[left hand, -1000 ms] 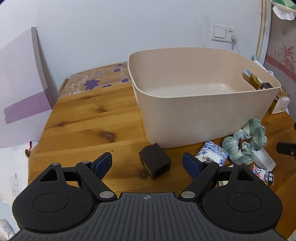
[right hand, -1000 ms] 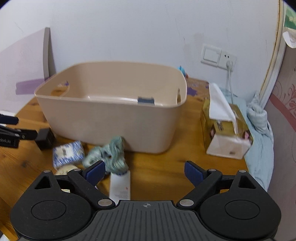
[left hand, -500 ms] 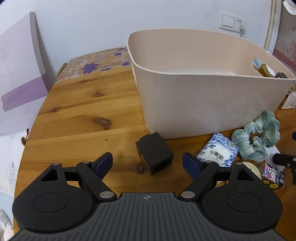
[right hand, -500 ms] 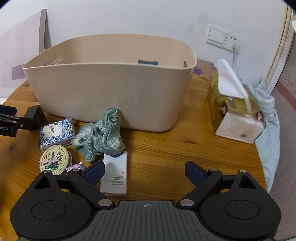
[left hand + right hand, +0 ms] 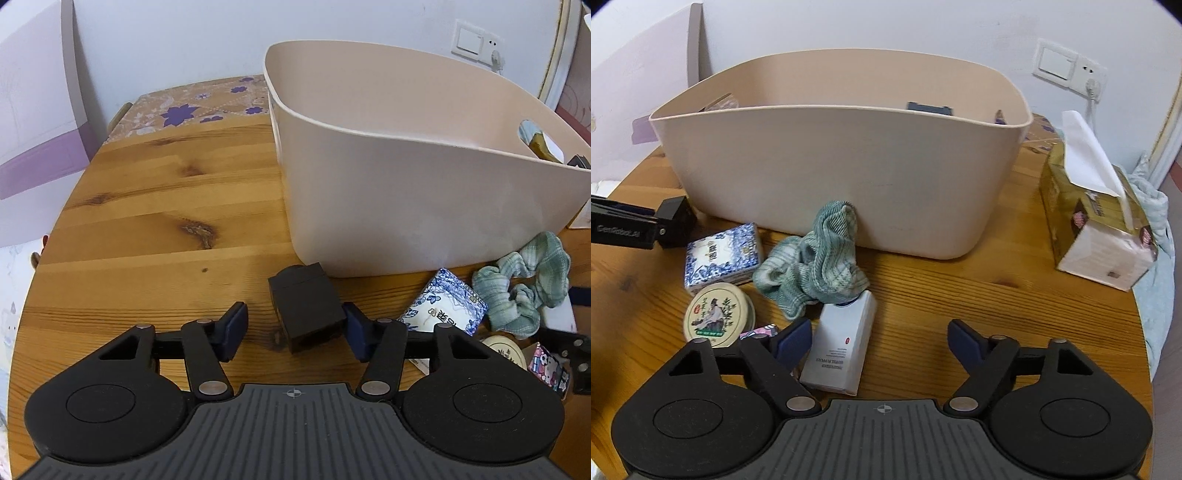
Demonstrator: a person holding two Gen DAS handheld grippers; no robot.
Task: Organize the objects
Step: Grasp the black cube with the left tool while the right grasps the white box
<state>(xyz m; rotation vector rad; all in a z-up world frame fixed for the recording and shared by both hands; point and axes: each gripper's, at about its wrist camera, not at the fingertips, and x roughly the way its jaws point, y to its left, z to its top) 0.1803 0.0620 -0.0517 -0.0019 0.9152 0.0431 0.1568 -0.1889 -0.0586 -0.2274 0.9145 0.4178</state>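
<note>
Between the closing jaws of the left gripper lies a black box, open end toward the camera. Right gripper, closing, straddles a white carton lying lengthwise beside its left finger.

Left gripper closing around a black box.

The box sits between the jaws, against the right pad, a gap on the left. A beige bin stands at 1 o'clock on the table; a blue-patterned packet and green scrunchie lie at 3 o'clock.
</note>
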